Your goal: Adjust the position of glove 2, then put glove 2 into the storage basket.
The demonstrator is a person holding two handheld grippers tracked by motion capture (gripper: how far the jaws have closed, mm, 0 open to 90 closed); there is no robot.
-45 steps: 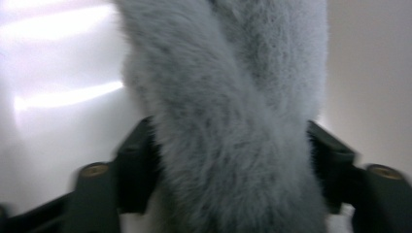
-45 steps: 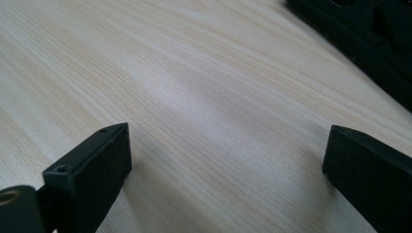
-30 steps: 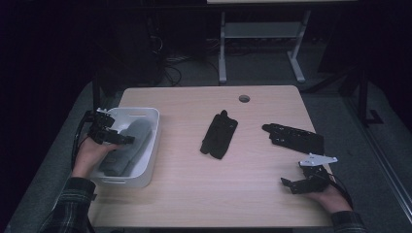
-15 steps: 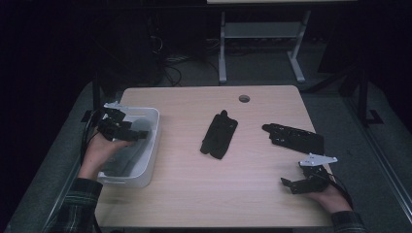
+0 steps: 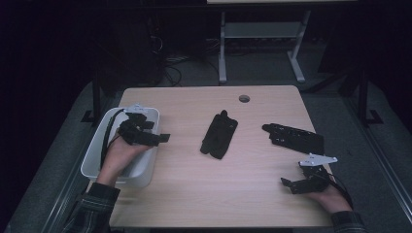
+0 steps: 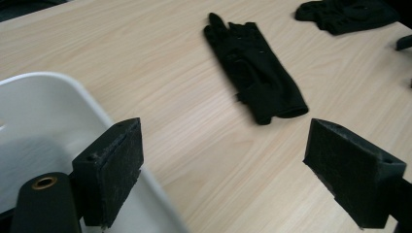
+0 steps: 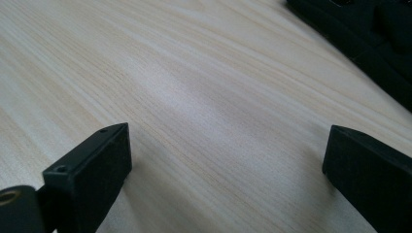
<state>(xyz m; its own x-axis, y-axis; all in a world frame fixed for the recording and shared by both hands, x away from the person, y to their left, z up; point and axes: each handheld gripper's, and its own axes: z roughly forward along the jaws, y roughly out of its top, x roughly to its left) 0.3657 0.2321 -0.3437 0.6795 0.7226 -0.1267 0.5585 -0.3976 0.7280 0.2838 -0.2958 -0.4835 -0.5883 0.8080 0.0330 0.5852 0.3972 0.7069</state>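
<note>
A black glove (image 5: 219, 135) lies flat at the middle of the wooden table, and also appears ahead of the jaws in the left gripper view (image 6: 257, 73). A second black glove (image 5: 294, 138) lies to the right (image 6: 347, 14) (image 7: 369, 34). My left gripper (image 5: 162, 138) hovers over the right rim of a white bin (image 5: 99, 150), open, with nothing between its jaws (image 6: 233, 174). Near the table's front right corner my right gripper (image 5: 287, 184) rests low, open and empty (image 7: 228, 179), just in front of the second glove.
The white bin (image 6: 48, 111) stands at the table's left edge; my hand hides most of its inside. A round cable hole (image 5: 244, 98) sits near the far edge. Bare wood lies between the two gloves and along the front.
My left gripper has moved rightward from above the bin's inside to its right rim, turning toward the middle glove. The right gripper has stayed still.
</note>
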